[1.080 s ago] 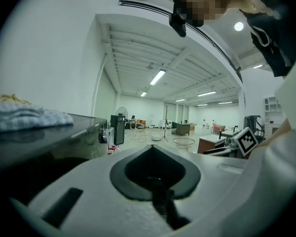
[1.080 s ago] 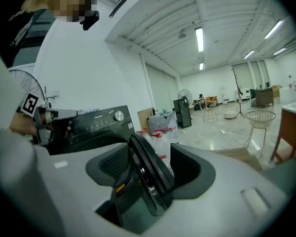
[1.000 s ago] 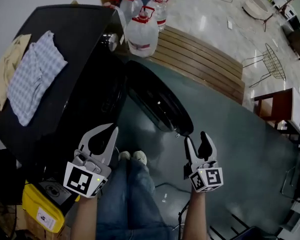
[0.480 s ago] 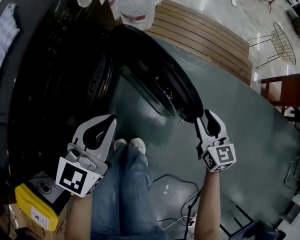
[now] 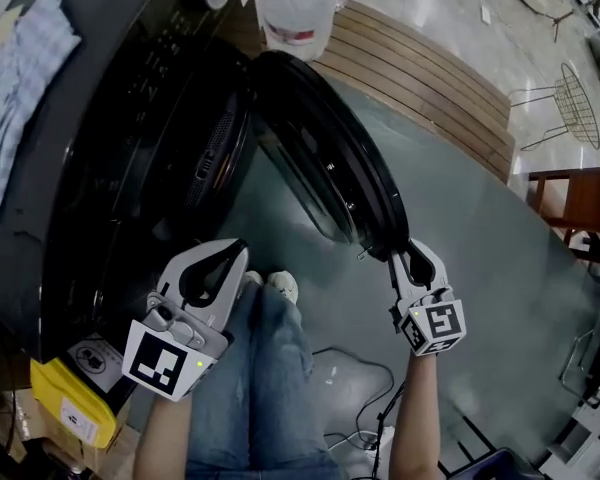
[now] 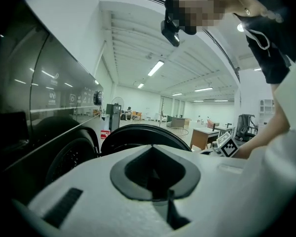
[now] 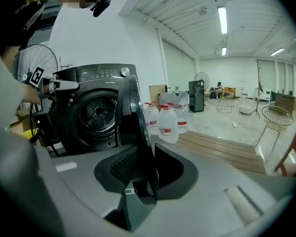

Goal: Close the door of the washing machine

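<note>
The black washing machine (image 5: pixel 130 118) stands at the left with its round door (image 5: pixel 330 168) swung wide open. My right gripper (image 5: pixel 412 256) is at the door's free rim, and its jaws are closing. In the right gripper view the door edge (image 7: pixel 133 112) runs between the jaws of that gripper (image 7: pixel 144 169), with a slit still showing beside the ribbed pad (image 7: pixel 122 164). The drum (image 7: pixel 96 110) shows behind. My left gripper (image 5: pixel 235 253) hangs shut and empty in front of the machine, left of the door (image 6: pixel 143 132).
Large water bottles (image 5: pixel 295 8) stand on a wooden platform (image 5: pixel 420 78) behind the door. A checked cloth (image 5: pixel 20 58) lies on top of the machine. A yellow box (image 5: pixel 65 403) sits at the lower left. The person's legs (image 5: pixel 265 368) and floor cables (image 5: pixel 350 368) are below.
Both grippers have sunk toward the door's height. The right gripper's jaws have narrowed and now straddle the door's rim.
</note>
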### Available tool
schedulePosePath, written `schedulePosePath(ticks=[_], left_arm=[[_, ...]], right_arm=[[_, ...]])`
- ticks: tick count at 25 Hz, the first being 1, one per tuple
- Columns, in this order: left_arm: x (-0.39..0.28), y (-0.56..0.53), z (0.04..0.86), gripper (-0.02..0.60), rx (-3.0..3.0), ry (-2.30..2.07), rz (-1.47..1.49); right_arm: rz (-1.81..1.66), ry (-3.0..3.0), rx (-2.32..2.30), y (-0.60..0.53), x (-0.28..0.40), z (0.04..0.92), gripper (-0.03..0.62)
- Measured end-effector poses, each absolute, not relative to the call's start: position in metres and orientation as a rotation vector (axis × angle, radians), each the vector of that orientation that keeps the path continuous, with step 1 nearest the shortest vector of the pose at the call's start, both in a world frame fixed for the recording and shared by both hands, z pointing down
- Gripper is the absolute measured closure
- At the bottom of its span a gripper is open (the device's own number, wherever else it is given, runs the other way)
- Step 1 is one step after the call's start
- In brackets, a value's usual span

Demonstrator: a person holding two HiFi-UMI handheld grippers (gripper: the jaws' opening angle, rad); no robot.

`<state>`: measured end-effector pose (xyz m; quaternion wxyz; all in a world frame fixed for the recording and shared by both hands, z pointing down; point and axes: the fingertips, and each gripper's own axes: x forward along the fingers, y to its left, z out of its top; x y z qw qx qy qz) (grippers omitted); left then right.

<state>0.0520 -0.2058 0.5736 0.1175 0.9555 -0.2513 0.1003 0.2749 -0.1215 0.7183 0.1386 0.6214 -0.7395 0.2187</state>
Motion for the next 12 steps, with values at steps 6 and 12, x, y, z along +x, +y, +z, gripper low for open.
schedulePosePath(ticks=[6,12], left_arm=[[0.024,-0.192,0.556,0.583,2.749,-0.770,0.311],[-0.012,-0.177,0.555,0.583,2.679,-0.860,0.326]], right_arm=[[0.774,-2.209,1.609,-0.099,0.187,0.718,0.494],[0.815,-2.371,1.331,-0.096,0.086,0.712,0.474]])
